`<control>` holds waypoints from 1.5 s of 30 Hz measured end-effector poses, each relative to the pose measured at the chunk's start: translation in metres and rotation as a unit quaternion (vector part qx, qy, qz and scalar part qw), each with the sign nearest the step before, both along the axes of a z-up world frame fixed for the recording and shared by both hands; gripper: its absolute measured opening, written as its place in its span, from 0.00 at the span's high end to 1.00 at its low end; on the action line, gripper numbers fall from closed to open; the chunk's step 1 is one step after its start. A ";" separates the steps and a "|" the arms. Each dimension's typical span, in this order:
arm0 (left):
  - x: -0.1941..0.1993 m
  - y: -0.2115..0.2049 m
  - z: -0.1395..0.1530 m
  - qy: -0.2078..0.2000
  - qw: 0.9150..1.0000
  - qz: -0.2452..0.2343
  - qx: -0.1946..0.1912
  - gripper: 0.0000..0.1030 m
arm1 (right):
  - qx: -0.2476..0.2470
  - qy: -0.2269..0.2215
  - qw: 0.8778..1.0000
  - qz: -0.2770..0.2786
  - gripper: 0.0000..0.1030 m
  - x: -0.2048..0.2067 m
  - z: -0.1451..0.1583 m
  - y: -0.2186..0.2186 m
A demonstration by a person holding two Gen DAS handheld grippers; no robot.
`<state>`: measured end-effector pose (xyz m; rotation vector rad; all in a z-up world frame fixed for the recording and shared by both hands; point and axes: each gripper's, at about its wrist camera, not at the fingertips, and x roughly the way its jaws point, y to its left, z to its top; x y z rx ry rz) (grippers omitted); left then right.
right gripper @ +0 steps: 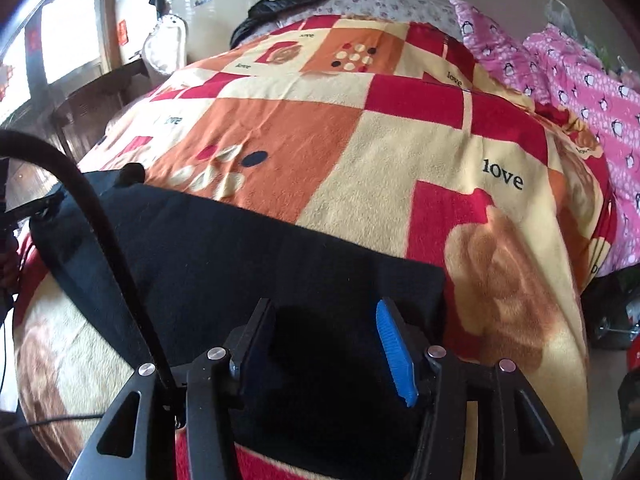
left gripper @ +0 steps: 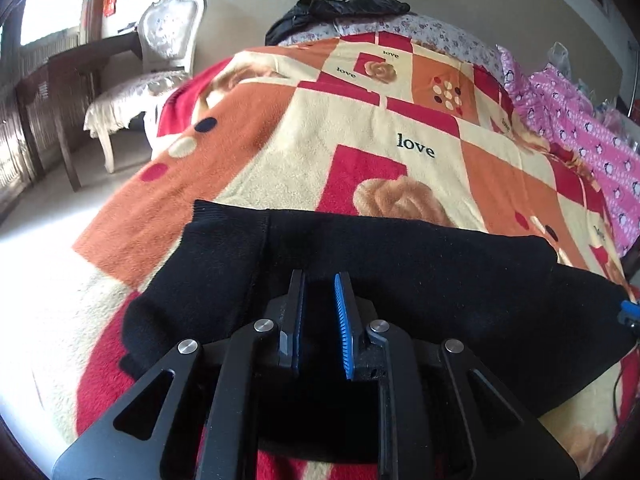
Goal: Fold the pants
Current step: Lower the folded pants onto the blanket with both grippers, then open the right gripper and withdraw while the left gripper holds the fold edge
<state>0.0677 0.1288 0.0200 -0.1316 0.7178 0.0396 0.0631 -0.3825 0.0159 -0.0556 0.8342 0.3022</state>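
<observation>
**A:** Start close. What's each hand doing?

**B:** The right gripper (right gripper: 324, 308) stands released, its jaws wide apart over the pants (right gripper: 240, 248), pads clear of the cloth. The left gripper (left gripper: 320, 280) has its jaws drawn in to a narrow slit. All I see in the slit is black, so I can't tell whether cloth is pinched there or only lies below.

**A:** And the pants?

**B:** One black pair, laid in a band across the near end of the blanket (left gripper: 320, 140), under both grippers. The left view shows a ribbed hem at their left corner.

**A:** Anything only one view gives you?

**B:** The right view has a black cable (right gripper: 100, 220) arching over the left part of the pants. The left view catches a blue tip at its right edge, just beside the cloth, and it shows the chair (left gripper: 160, 40) whole, next to a dark desk (left gripper: 72, 72). The right view gets only a scrap of the chair.

**A:** Any containers?

**B:** One clear bag (left gripper: 558, 54) far off on the right. Its contents are too small to make out.

**A:** Count it up.

**B:** Two grippers, one pair of pants, one cable, one chair, one desk. Beyond the blanket are one pink penguin quilt (left gripper: 580, 140) on the right, a floral pillow (left gripper: 440, 36) at the head, and one black garment (left gripper: 340, 8) heaped on top.
</observation>
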 end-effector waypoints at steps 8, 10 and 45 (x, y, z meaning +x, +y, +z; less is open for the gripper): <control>-0.034 -0.081 0.036 -0.078 0.990 -0.115 -0.016 0.85 | -0.014 0.008 0.999 -0.030 0.47 -0.013 0.006 0.005; -0.026 -0.099 0.027 -0.055 0.989 -0.135 -0.024 0.85 | -0.021 0.001 0.999 -0.035 0.47 -0.020 0.006 0.010; -0.068 -0.126 0.007 -0.043 0.989 -0.113 -0.088 0.82 | 0.086 -0.072 0.967 -0.230 0.28 -0.067 0.026 -0.085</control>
